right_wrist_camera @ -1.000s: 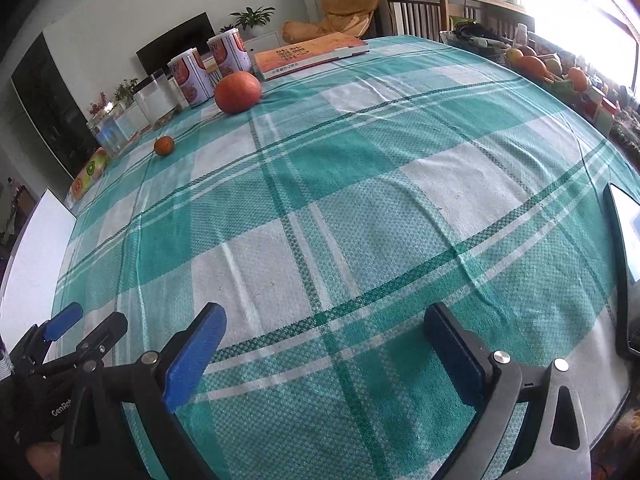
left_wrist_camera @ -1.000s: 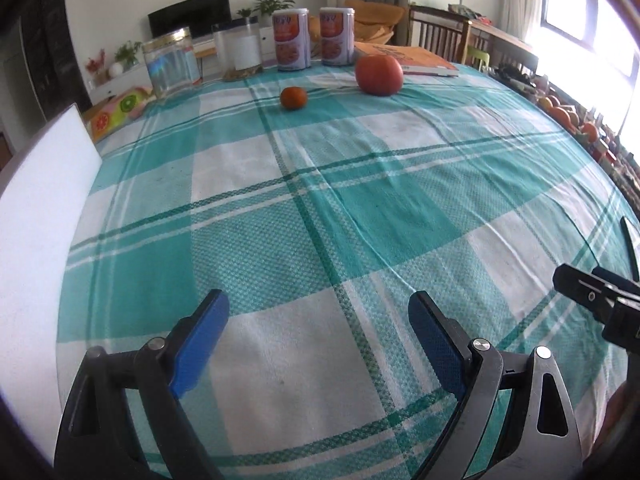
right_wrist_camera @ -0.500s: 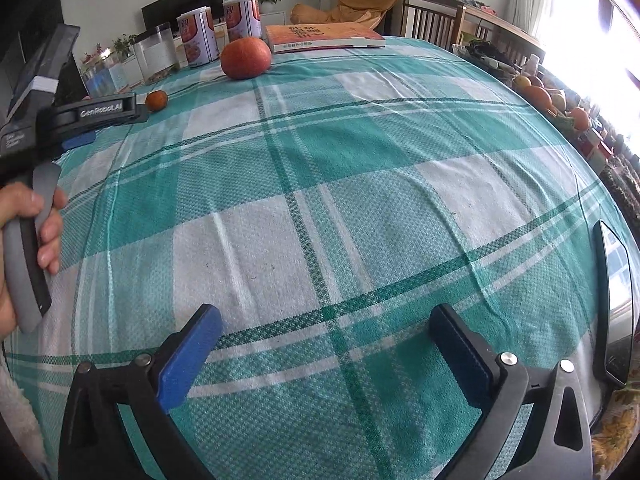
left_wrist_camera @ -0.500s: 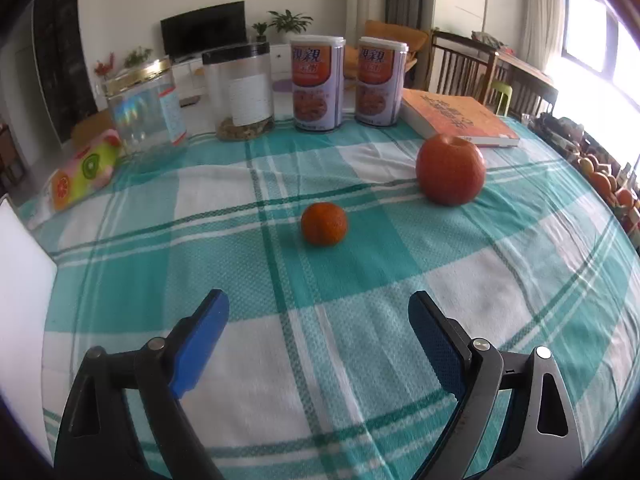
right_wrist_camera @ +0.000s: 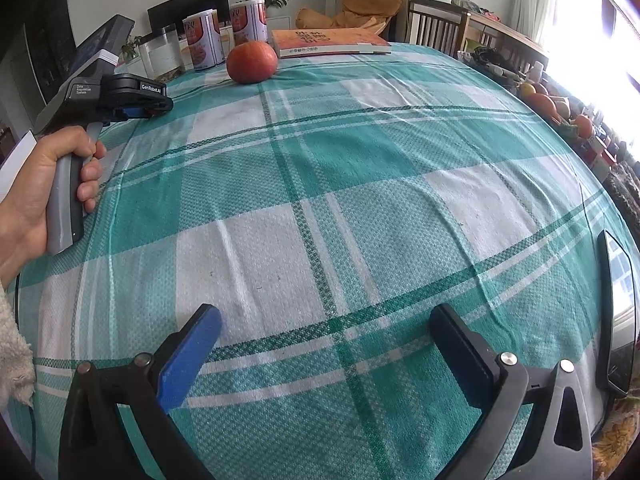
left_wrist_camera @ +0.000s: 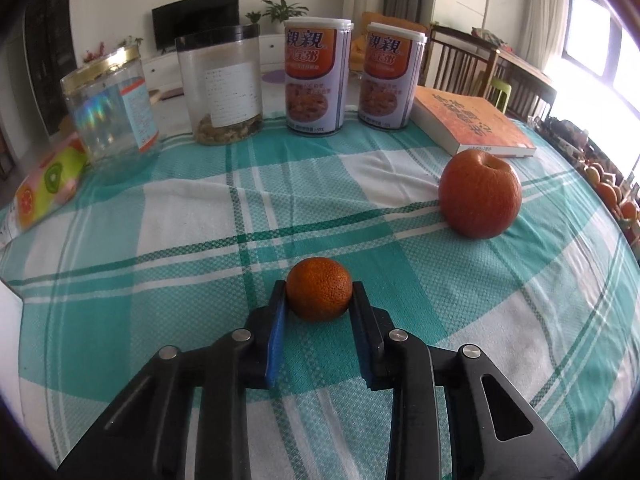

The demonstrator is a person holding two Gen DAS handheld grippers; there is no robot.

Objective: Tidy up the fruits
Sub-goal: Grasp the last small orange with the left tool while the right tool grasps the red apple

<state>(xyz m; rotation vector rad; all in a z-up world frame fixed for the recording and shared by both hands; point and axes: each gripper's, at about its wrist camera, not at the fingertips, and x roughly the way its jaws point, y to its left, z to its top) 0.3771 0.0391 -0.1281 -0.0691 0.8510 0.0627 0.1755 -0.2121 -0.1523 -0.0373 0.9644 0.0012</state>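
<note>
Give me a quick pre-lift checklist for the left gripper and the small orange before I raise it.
1. Left gripper closed on the small orange: ok, both pads sit against its sides.
2. Grip centred: ok, the fruit sits between the fingertips, though only at their ends.
3. Orange off the tablecloth: cannot tell, it looks to rest on the cloth.
4. Lift path clear: ok, the apple stands apart to the right, and the cans and jars are further back.
5. Right gripper out of the way: ok, open, empty, over bare cloth.
6. Drop-off spot for fruit: cannot tell, none identified in view.
</note>
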